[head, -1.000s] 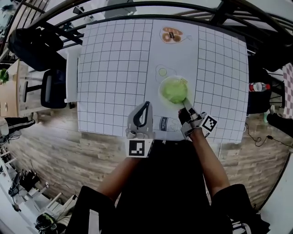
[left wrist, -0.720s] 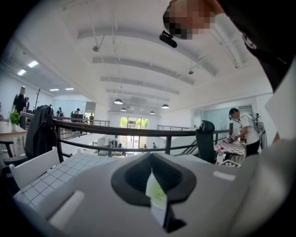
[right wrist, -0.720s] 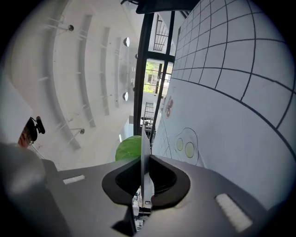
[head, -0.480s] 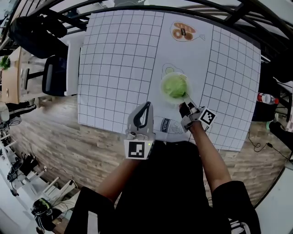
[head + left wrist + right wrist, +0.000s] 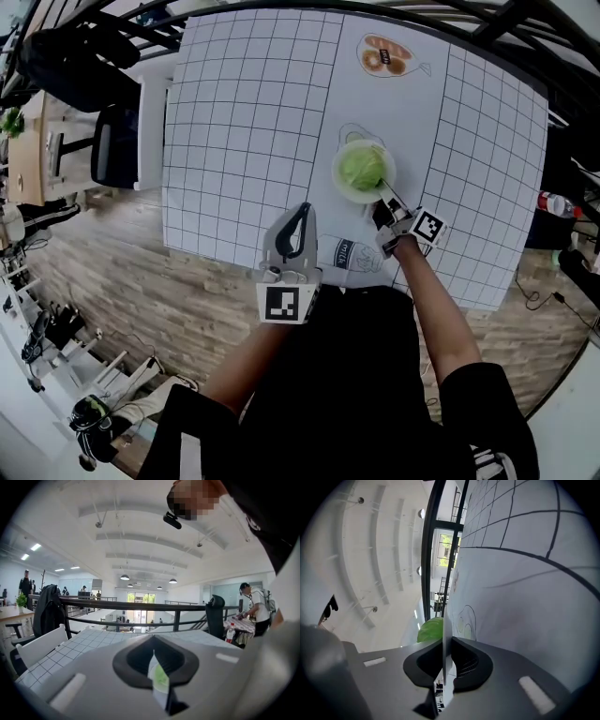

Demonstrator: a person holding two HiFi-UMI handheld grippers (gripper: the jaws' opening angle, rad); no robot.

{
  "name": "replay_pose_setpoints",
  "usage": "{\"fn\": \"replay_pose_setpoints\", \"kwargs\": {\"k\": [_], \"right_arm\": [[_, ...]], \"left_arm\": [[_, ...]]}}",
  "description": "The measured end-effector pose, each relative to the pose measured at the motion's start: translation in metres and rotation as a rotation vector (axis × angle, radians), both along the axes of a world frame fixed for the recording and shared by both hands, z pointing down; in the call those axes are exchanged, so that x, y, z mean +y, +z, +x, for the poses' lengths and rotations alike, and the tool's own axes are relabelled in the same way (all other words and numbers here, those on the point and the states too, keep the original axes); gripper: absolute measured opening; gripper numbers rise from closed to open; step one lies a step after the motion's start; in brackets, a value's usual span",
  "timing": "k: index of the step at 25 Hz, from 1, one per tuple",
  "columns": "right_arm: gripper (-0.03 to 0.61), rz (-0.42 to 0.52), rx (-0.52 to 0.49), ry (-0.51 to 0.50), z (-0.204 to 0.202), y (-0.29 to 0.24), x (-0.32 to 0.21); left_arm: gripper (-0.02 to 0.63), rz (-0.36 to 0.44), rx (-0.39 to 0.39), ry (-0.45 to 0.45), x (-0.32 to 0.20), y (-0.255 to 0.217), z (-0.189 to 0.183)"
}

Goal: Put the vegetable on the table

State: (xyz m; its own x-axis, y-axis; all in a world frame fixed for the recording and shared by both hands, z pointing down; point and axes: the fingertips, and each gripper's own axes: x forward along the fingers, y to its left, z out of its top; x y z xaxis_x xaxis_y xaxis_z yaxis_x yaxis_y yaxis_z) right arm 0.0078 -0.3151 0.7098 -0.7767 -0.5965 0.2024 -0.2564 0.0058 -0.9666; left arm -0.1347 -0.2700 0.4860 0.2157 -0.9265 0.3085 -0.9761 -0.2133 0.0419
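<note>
Green veg (image 5: 361, 169), a round leafy head, sits on a white plate (image 5: 346, 190) over the plain middle strip of the gridded table (image 5: 244, 122), approx. mid-depth and on the person's right. Can't tell whether the plate rests on the table or is raised off it. Right gripper (image 5: 386, 194) has its jaws clamped on the plate's near rim; in the right gripper view the rim (image 5: 443, 634) runs edge-on between the jaws of that gripper (image 5: 445, 660), w/ the veg (image 5: 430, 630) just beyond. Left gripper (image 5: 301, 210) hovers over the near table edge, well apart from the plate, jaws together w/ nothing gripped (image 5: 157, 667). Milk-carton drawing (image 5: 347, 253) lies between the two grippers; bread drawing (image 5: 386, 54) at the far side.
</note>
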Motion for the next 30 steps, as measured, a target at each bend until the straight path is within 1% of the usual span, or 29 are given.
{"fn": "replay_pose_setpoints", "kwargs": {"k": [2, 4, 6, 9, 10, 12, 13, 14, 18, 20, 24, 28, 30], "right_arm": [[0.025, -0.004, 0.003, 0.0, -0.001, 0.004, 0.0], [0.025, -0.006, -0.018, 0.015, -0.004, 0.005, -0.001], [0.024, -0.026, -0.033, 0.033, -0.007, 0.007, -0.001], [0.025, 0.014, -0.005, 0.015, -0.007, 0.008, -0.006], [0.025, -0.022, 0.005, 0.023, -0.005, 0.012, -0.005], [0.025, -0.162, 0.051, 0.055, 0.003, 0.027, 0.005], [0.026, -0.202, 0.067, 0.063, 0.005, 0.032, 0.008], [0.026, -0.209, 0.061, 0.067, 0.005, 0.032, 0.008], [0.026, -0.167, 0.01, 0.08, -0.003, 0.024, 0.001], [0.025, -0.168, 0.019, 0.089, -0.004, 0.024, 0.0], [0.023, -0.195, 0.063, 0.101, -0.003, 0.028, 0.001], [0.021, -0.212, 0.198, 0.059, -0.004, 0.034, 0.011], [0.025, -0.228, 0.236, 0.05, -0.003, 0.036, 0.017]], "left_arm": [[0.008, 0.001, -0.001, -0.002, 0.0, 0.001, -0.001], [0.008, 0.025, -0.003, -0.003, 0.0, 0.001, -0.003], [0.008, 0.027, -0.001, -0.006, -0.001, 0.003, -0.004], [0.008, 0.017, 0.003, -0.01, -0.003, 0.005, -0.004], [0.008, 0.017, 0.002, -0.012, -0.004, 0.005, -0.004], [0.008, 0.01, -0.007, -0.017, -0.004, 0.005, -0.005], [0.008, 0.004, -0.011, -0.022, -0.003, 0.006, -0.006], [0.008, 0.001, -0.014, -0.028, -0.001, 0.006, -0.008], [0.008, 0.007, -0.015, -0.042, 0.0, 0.002, -0.013], [0.008, 0.006, -0.01, -0.049, 0.002, 0.001, -0.015], [0.008, -0.009, -0.002, -0.039, 0.011, 0.006, -0.011], [0.008, -0.009, 0.015, -0.033, 0.016, 0.006, -0.008], [0.008, -0.002, 0.015, -0.03, 0.017, 0.003, -0.008]]}}
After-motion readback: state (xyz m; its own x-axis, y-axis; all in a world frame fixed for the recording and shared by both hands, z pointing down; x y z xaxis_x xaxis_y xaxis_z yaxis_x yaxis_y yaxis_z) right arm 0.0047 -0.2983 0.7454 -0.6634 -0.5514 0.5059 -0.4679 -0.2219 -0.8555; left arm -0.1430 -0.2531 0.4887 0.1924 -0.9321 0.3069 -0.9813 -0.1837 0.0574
